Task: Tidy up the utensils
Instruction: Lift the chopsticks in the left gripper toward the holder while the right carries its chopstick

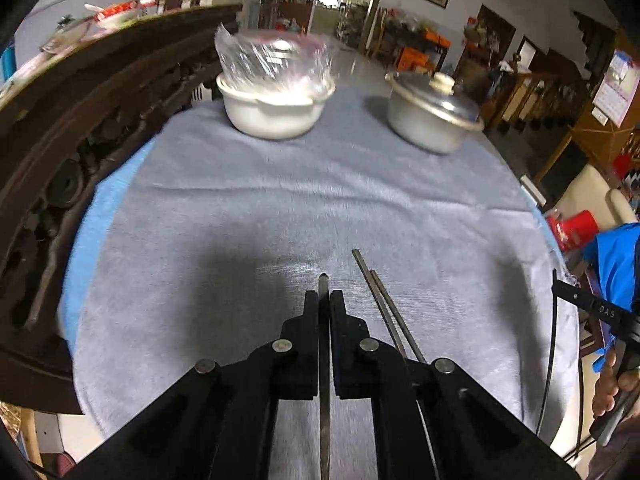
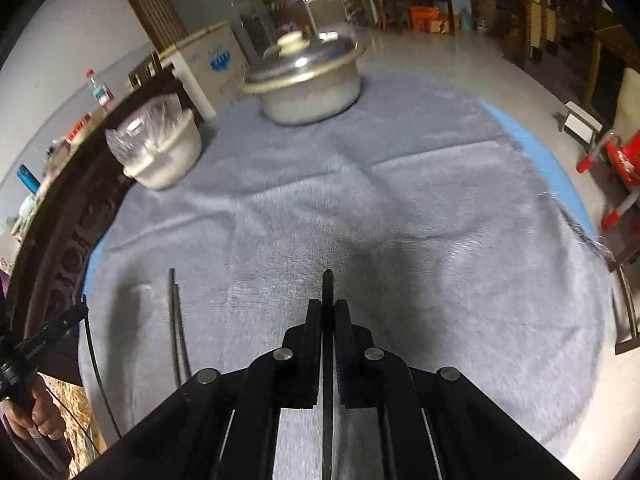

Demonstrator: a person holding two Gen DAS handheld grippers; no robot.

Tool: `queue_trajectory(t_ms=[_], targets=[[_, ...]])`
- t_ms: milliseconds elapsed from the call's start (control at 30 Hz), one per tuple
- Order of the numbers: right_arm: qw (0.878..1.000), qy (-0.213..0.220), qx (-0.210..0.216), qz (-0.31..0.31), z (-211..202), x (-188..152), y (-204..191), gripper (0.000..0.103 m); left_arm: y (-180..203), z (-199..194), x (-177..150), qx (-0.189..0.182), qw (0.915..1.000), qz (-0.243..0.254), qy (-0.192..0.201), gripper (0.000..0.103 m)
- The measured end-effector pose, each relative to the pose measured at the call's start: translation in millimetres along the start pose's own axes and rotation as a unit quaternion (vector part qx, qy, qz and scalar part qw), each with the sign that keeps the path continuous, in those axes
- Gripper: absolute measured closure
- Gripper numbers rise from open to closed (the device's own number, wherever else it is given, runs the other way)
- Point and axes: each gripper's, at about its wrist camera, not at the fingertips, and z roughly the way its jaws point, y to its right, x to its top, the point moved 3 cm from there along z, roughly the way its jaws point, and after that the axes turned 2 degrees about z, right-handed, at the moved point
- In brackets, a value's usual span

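The left tool [image 1: 324, 300] pinches one thin dark metal chopstick [image 1: 324, 360], and the right tool [image 2: 328, 308] pinches another slim dark chopstick [image 2: 327, 360], probably to pair them. Two more dark chopsticks [image 1: 384, 300] lie together on the grey-cloth desk [image 1: 240, 220].

The only clear lettering is "DAS", in pale capitals on the black handle bar [image 1: 600, 308] at the right edge of the left wrist view. Print on the matching black bar [image 2: 40, 346] in the right wrist view is too blurred to read.
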Motion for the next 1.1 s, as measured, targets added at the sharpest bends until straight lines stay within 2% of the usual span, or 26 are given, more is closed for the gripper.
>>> queue_trajectory(t_ms=[267,567,867,1100], targets=[[0.997,0.073,0.004,-0.004,-68.4,-15.3,-11.4,0.096,0.2,-71.0,-11.9,-0.006,0.9978,-0.02,0.063,0.098],[0.99,0.138,-0.003,-0.006,-127.3,-49.8,-17.3,0.096,5.0,-119.4,-33.3,-0.008,0.9941,-0.032,0.104,0.098],[0.985,0.174,0.005,0.011,-163.6,-75.1,-14.4,0.096,19.5,-156.3,-50.4,0.005,0.9904,-0.028,0.135,0.098],[0.98,0.197,0.014,0.009,-191.3,-81.6,-20.6,0.096,32.9,-190.7,-55.6,0.008,0.9857,-0.016,0.167,0.098]])
